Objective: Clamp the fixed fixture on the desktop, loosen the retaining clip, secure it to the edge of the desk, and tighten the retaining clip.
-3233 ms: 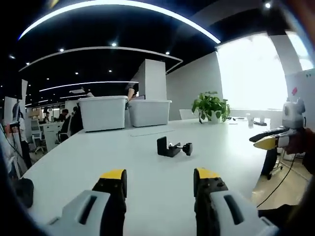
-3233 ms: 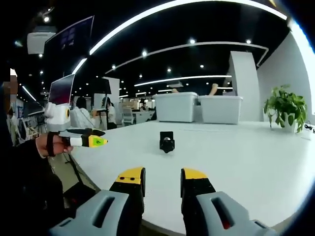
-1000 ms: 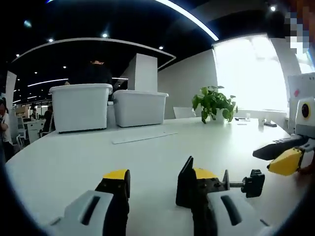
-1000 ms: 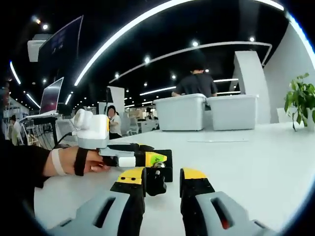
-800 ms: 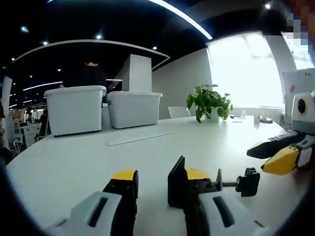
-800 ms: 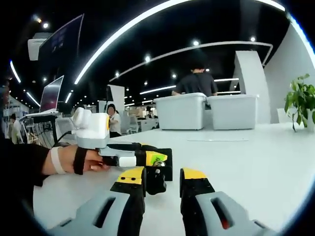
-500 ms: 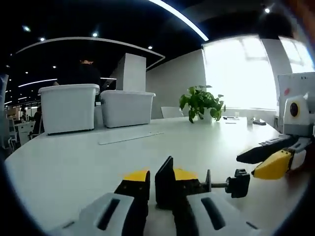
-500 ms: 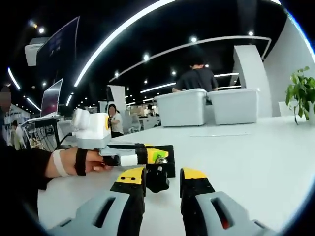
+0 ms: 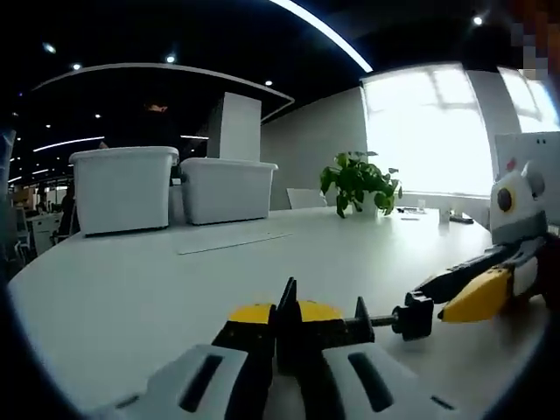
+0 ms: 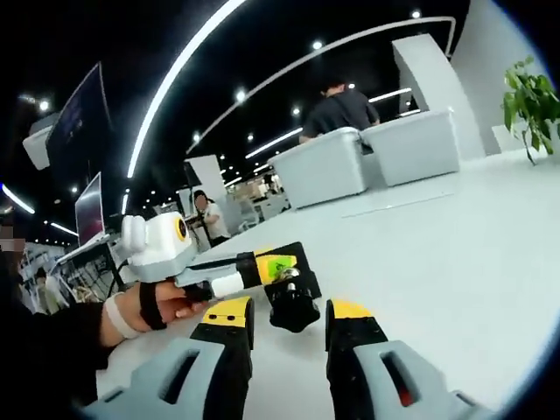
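Left gripper view: my left claw point(image 9: 287, 317) is closed on the upright plate of the black clamp point(image 9: 341, 328), which sits on the white desk point(image 9: 131, 289). Its screw knob point(image 9: 411, 319) points toward my right claw.

Right gripper view: my right claw point(image 10: 286, 317) stands parted just before the knob point(image 10: 293, 308), not touching. I judge the clamp rigid and light; the knurled knob is the place to grip.

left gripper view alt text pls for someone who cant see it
The left gripper has its yellow-tipped jaws shut on the upright plate of a black clamp fixture on a white desk, the clamp's screw knob pointing right. The right gripper hovers near that knob.
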### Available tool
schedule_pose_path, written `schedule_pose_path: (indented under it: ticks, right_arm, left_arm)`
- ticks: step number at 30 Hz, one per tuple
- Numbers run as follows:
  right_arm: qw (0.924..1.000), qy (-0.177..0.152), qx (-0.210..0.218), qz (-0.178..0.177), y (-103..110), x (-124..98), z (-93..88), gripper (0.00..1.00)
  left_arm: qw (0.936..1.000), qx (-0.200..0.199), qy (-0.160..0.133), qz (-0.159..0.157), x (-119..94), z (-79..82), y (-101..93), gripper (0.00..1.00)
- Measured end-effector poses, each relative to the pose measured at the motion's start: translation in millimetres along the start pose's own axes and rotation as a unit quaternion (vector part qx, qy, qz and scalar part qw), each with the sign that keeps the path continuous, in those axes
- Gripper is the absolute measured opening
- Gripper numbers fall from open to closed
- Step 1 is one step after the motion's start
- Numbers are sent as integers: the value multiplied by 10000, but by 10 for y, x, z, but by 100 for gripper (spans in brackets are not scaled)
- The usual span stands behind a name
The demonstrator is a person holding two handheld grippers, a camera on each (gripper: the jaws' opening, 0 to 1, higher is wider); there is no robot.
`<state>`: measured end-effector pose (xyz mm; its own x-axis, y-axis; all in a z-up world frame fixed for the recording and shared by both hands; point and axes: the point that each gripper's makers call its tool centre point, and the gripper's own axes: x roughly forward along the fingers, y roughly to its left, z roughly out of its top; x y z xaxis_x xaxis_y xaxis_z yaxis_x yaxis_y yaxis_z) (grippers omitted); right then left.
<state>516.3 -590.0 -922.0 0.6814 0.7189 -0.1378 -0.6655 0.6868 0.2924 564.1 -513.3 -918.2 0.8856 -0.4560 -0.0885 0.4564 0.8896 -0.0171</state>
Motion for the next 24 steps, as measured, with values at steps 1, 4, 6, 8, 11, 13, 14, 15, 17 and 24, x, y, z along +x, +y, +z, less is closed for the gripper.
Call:
schedule_pose_path:
  ticks: [1, 4, 6, 8, 11, 13, 14, 15, 17, 24]
  right_arm:
    - [10000, 60, 57, -30, -19, 11, -17, 33]
    - [9998, 86, 154, -39, -29, 72, -17, 28]
    - [9990, 266, 342, -45, -18, 120, -74, 26]
    - [9982, 331, 490, -34, -17, 153, -98, 26]
    - [9982, 285, 529, -66, -29, 154, -87, 25]
    - [9987, 248, 454, -34, -42, 165, -73, 25]
    - [9988, 238, 428, -36, -48, 169, -69, 24]
    - [9989, 233, 408, -37, -46, 171, -65, 24]
    - [9995, 180, -272, -11, -35, 180, -47, 23]
    - [9599, 9, -2804, 63, 35, 191, 5, 23]
  left_arm:
    - [10000, 12, 13, 4, 1, -6, 0, 9]
    - [10000, 82, 35, 22, 7, -17, 0, 9]
    - [9999, 119, 47, 20, 7, -21, -4, 9]
    - [9999, 150, 45, 14, 6, -20, -4, 8]
    - [9998, 185, 40, 23, 6, -19, 0, 7]
    - [9999, 159, 40, 37, 4, -20, 9, 7]
    - [9999, 135, 42, 47, 2, -20, 13, 7]
    - [9999, 126, 43, 48, 1, -21, 13, 7]
    - [9999, 73, 50, 67, -1, -23, 21, 7]
    - [9999, -17, 71, 93, -8, -25, 35, 6]
